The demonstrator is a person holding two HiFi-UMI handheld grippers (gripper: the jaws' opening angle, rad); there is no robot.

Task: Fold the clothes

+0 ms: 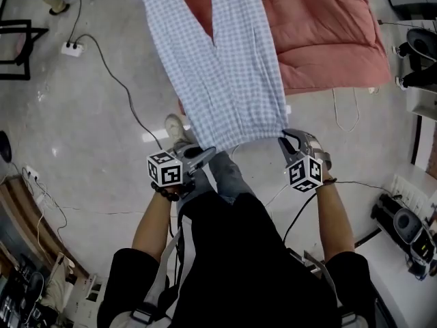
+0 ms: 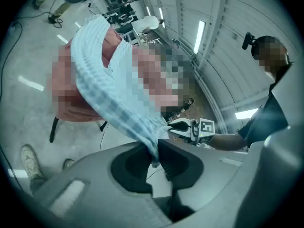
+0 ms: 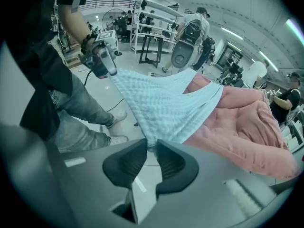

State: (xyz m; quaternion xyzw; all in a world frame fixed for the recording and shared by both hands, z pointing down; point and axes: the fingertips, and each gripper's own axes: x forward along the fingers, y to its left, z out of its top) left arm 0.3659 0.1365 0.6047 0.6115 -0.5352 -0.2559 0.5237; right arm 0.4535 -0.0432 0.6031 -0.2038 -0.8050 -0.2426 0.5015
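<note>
Checked blue-and-white cloth fills the head view: the trousers (image 1: 225,80) stretch from a pink quilt (image 1: 321,33), where the legs lie, down to the left gripper (image 1: 203,154) and right gripper (image 1: 287,139), each at a waistband corner. In the left gripper view, the jaws pinch a bunched edge of the waistband. In the right gripper view, the jaws are pressed onto only a thin edge of the cloth. That shallow bite is probably the risk, since drag from the legs on the quilt could pull a corner free. Counted: one pair of trousers with two legs, one quilt, two grippers.
</note>
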